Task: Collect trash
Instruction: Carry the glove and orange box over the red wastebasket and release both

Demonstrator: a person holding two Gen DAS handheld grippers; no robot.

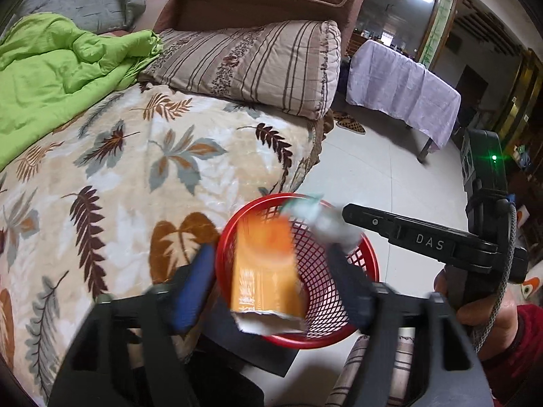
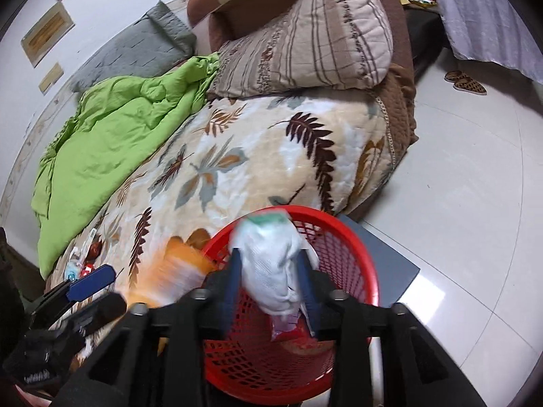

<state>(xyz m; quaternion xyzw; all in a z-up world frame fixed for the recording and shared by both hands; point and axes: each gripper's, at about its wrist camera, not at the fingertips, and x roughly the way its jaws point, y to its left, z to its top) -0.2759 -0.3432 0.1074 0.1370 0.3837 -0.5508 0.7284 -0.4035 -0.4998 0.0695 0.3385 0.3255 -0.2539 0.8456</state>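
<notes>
A red mesh basket (image 1: 359,264) stands on the floor beside the bed; it also shows in the right wrist view (image 2: 349,247). My left gripper (image 1: 271,278) is open above it, and a blurred orange packet (image 1: 264,268) hangs free between its fingers over the basket. The packet shows as an orange blur (image 2: 183,271) in the right wrist view. My right gripper (image 2: 271,271) is shut on a crumpled white wrapper with a green edge (image 2: 268,257), held over the basket. That wrapper also shows in the left wrist view (image 1: 322,220). A red packet (image 2: 288,329) lies inside the basket.
The bed with a leaf-patterned blanket (image 1: 135,169), a green quilt (image 1: 51,74) and a striped pillow (image 1: 254,64) lies left of the basket. Small wrappers (image 2: 81,257) lie on the blanket. A grey board (image 2: 390,264) sits under the basket. Slippers (image 2: 465,81) and a cloth-covered table (image 1: 400,88) stand on the tiled floor.
</notes>
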